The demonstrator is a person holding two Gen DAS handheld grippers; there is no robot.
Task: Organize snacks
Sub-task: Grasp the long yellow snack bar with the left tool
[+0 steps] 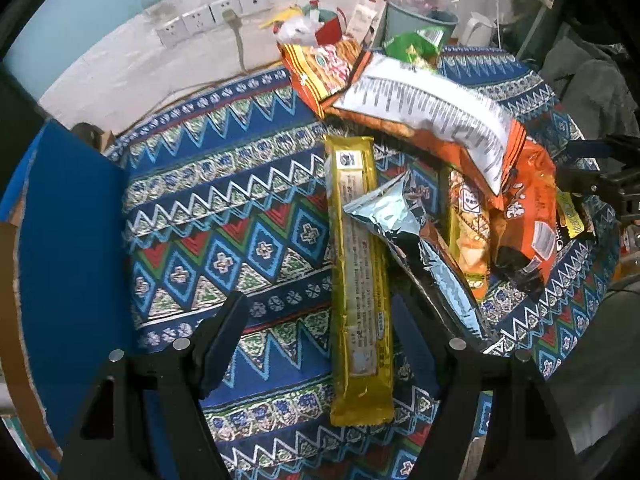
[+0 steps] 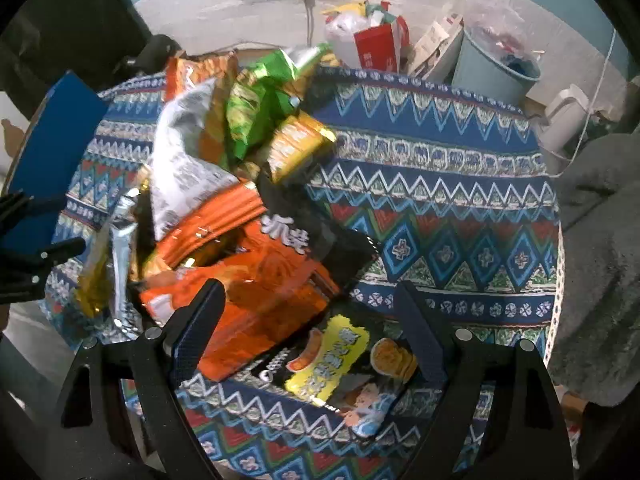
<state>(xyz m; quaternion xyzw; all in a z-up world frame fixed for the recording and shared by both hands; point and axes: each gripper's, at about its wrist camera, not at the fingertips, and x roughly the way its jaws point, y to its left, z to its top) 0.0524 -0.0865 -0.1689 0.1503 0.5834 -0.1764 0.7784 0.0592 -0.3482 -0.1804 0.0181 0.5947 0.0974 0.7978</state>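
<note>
Snack packets are lying heaped on the patterned cloth [image 1: 224,208] covering the worktop. A long gold biscuit pack [image 1: 360,280] is stretching out of the pile, with a crumpled silver foil bag [image 1: 404,224] lying across its middle and an orange chip bag [image 2: 256,292] beside a green packet [image 2: 256,108] further along. The left gripper [image 1: 332,320] is hovering over the gold pack, fingers spread on either side of it. The right gripper [image 2: 312,312] is hanging above a black-and-yellow snack bag [image 2: 340,364], fingers spread, gripping nothing. A blue board [image 1: 68,248] is standing at the worktop's edge, and a grey-blue bin [image 2: 496,68] is sitting behind it.
</note>
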